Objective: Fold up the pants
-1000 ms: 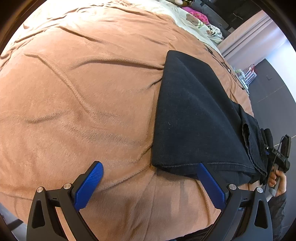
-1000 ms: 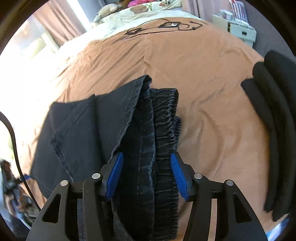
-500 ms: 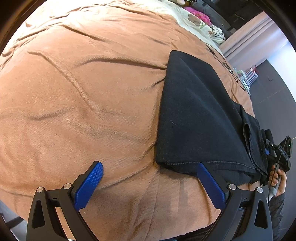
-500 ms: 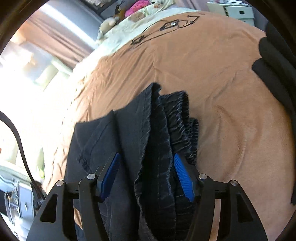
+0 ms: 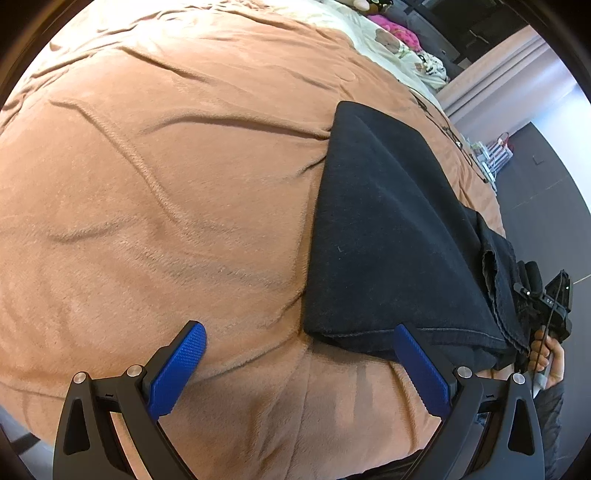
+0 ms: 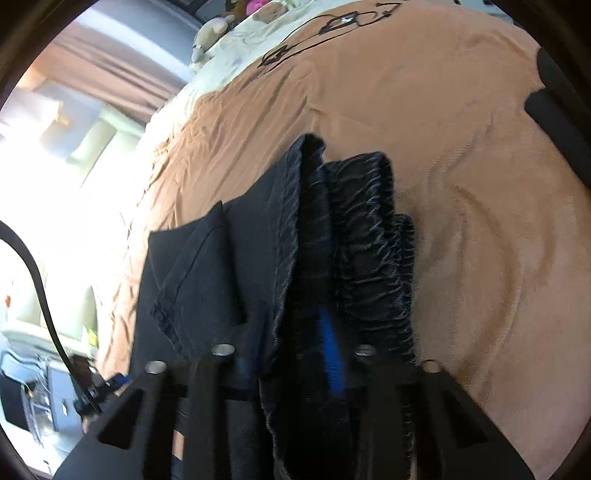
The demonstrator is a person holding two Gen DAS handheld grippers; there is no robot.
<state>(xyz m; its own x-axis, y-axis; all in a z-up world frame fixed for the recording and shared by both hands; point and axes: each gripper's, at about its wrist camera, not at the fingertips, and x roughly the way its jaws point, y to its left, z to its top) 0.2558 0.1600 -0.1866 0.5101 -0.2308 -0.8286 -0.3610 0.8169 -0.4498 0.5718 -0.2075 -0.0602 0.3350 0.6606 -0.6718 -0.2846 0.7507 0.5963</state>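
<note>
Dark folded pants (image 5: 388,229) lie on a brown blanket (image 5: 166,184), hem edge toward me in the left wrist view. My left gripper (image 5: 295,365) hovers open over the blanket, its right finger just in front of the hem, nothing between the pads. In the right wrist view the gathered elastic waistband (image 6: 369,229) and folded layers of the pants (image 6: 240,251) run up from my right gripper (image 6: 291,343). Its jaws are closing, with bunched fabric squeezed between the blue pads (image 6: 330,350). That gripper (image 5: 546,306) also shows at the pants' far end, held by a hand (image 5: 550,354).
The blanket (image 6: 461,147) covers a bed. Black cables (image 6: 314,33) lie near its far end beside a pale sheet with soft toys (image 6: 210,33). Dark padded shapes (image 6: 561,110) sit at the right edge. Curtains and grey floor (image 5: 546,192) lie beyond the bed.
The right gripper's jaws went from wide around the waistband to narrow, pinching the fabric; its view rolled and sank closer to the pants. The left gripper stayed still and open.
</note>
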